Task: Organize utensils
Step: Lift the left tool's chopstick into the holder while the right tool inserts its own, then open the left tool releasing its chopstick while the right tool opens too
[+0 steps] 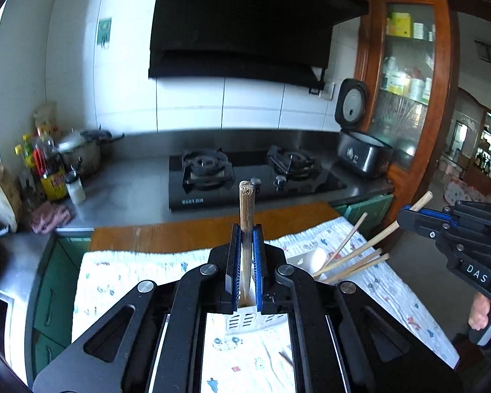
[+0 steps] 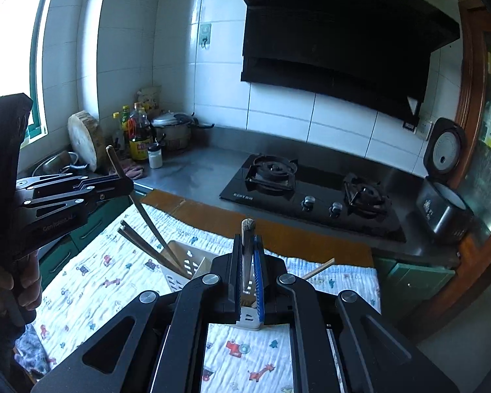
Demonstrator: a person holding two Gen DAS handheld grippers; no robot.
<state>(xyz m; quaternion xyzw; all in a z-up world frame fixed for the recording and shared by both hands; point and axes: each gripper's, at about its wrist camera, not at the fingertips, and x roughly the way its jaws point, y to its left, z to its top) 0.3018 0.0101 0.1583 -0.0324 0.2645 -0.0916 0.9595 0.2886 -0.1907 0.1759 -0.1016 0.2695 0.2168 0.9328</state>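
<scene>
My left gripper is shut on a bamboo chopstick that stands upright between its blue pads. The chopstick's lower end points down into the white slotted utensil holder on the patterned cloth. In the right wrist view, the left gripper shows at the left, with its chopstick slanting into the holder. My right gripper is shut on another chopstick. It shows at the right in the left wrist view, its chopstick leaning into the holder among several others.
A loose chopstick lies on the cloth beside the holder. Behind the wooden table edge is a steel counter with a black gas stove, an opened rice cooker, bottles and a pot. A hand grips the left handle.
</scene>
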